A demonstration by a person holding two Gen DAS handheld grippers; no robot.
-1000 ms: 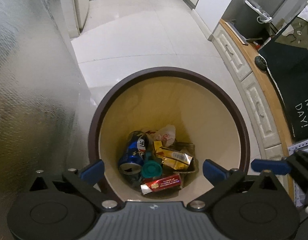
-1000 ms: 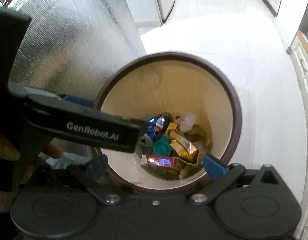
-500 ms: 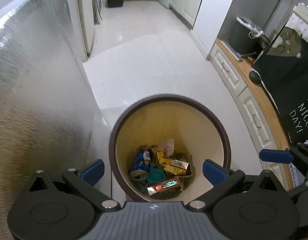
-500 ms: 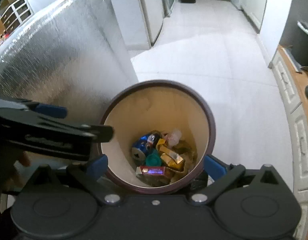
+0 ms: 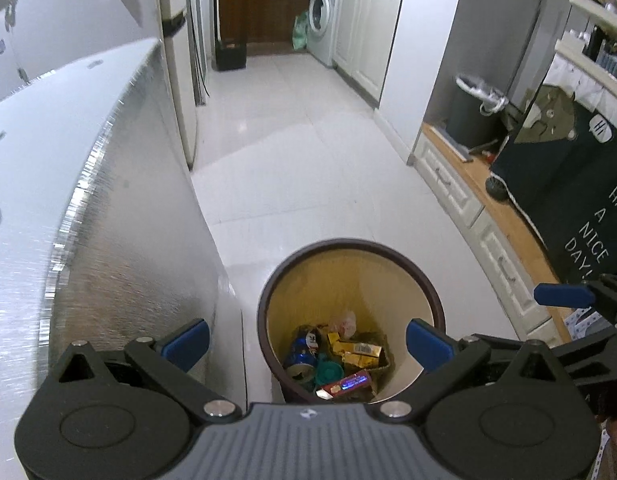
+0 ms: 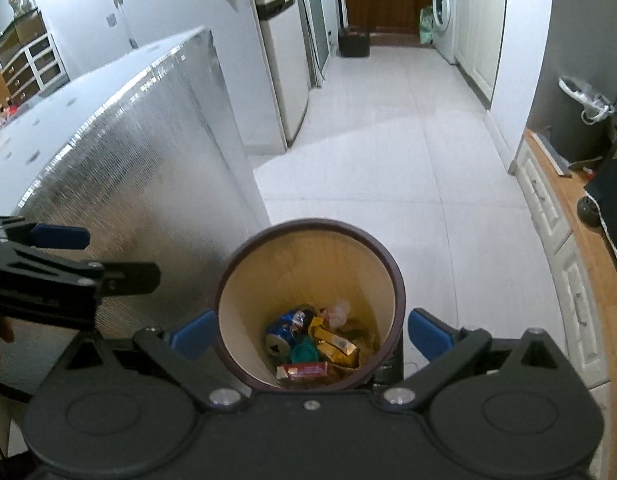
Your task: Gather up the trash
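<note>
Floor (image 5: pixel 308 160) around the bin (image 5: pixel 350 246) shows no stray litter. Inside the bin lie a blue can (image 5: pixel 302 354), gold wrappers (image 5: pixel 354 350) and a red packet (image 5: pixel 344 384). Left gripper (image 5: pixel 306 340) and right gripper (image 6: pixel 308 332), above the bin, gape wide and empty. Risk, I judge: knocking its rim and tipping it.

The bin's (image 6: pixel 244 264) near rim sits hidden behind the right hand-held gripper (image 6: pixel 310 336); labels on the litter (image 6: pixel 314 344) inside are too small to read.
</note>
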